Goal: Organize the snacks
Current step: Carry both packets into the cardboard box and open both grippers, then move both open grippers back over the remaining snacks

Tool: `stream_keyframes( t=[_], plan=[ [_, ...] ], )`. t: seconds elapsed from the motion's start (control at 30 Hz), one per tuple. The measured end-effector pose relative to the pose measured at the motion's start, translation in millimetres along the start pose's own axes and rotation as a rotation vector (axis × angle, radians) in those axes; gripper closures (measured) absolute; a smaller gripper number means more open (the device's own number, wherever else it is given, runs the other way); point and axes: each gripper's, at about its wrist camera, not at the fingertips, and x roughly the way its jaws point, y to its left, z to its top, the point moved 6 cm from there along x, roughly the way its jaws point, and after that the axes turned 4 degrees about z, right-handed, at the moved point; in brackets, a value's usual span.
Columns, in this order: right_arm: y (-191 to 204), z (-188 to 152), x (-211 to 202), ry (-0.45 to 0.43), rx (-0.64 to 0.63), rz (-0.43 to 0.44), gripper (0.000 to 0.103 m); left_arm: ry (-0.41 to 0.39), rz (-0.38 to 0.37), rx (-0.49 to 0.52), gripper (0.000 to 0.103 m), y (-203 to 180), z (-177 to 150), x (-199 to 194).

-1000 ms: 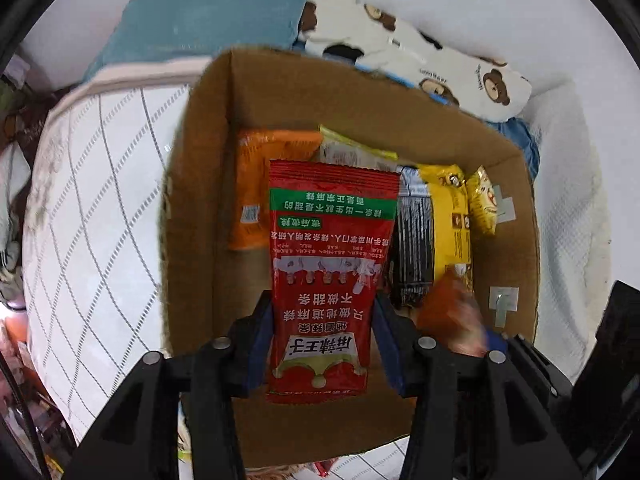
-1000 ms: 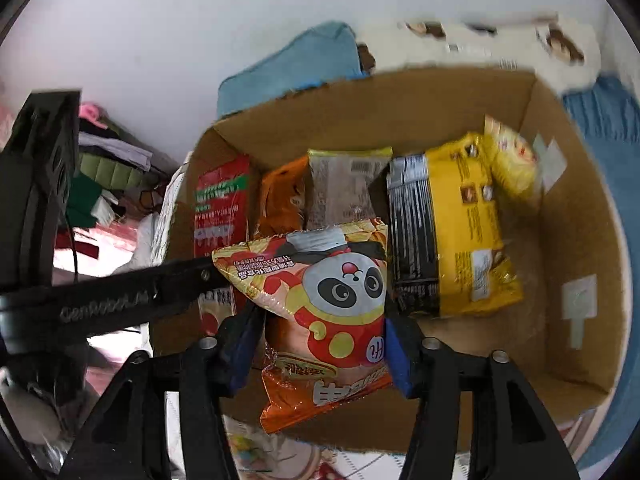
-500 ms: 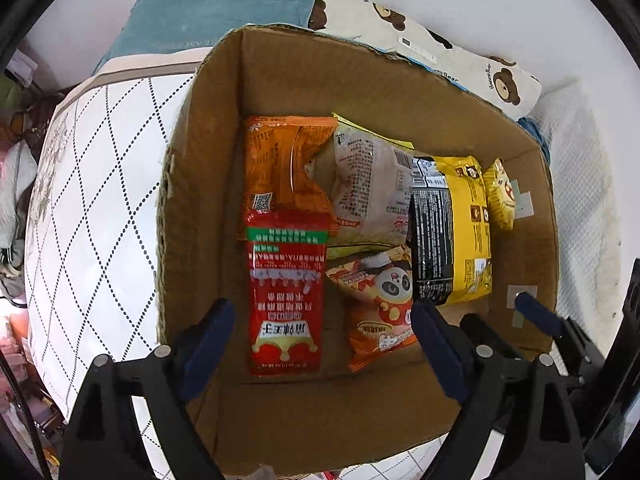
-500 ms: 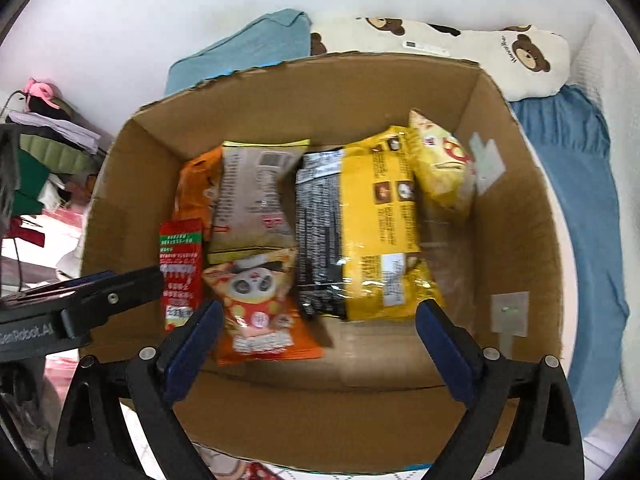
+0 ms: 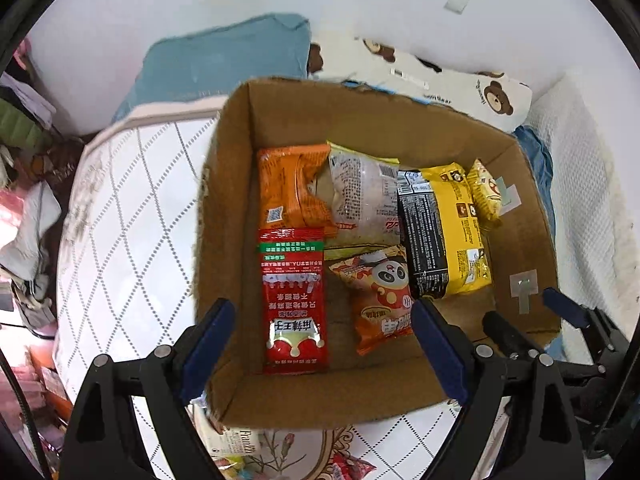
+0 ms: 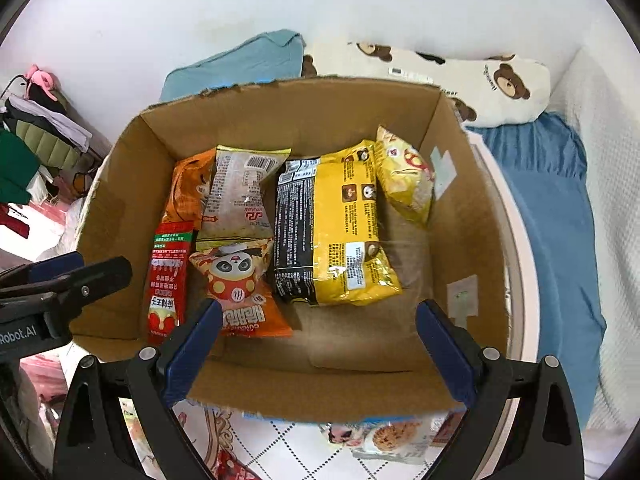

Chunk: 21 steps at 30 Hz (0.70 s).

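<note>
both hand-held grippers wide open, empty; red packet (image 5: 294,300), panda packet (image 6: 240,288) below in box (image 6: 360,120)

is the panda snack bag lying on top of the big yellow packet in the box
No, the panda snack bag lies on the box floor beside the big yellow packet, not on it.

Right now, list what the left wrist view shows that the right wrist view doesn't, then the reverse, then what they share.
Only the left wrist view: the quilted white mattress left of the box, and the right gripper entering from the right.

Only the right wrist view: the blue blanket right of the box, the left gripper entering from the left, and a cookie packet below the box.

Both: the cardboard box, red packet, panda packet, yellow packet, both grippers open and empty.
</note>
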Motion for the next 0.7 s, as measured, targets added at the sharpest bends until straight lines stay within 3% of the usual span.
stream_keyframes(
  t=[0.13,0.47,0.7],
  plan=[
    [1,-8,-25,-0.058,-0.020,-0.016,0.004,-0.077,0.032,0.010,0.013,0,-10,-20],
    [9,-31,-92,-0.183,-0.018,0.016,0.004,-0.230,0.012,0.010,0.013,-9,-42,-80],
    [5,-67,-111,-0.187,0.018,0.054,0.004,-0.225,0.001,-0.008,0.013,-9,-87,-81]
  ],
)
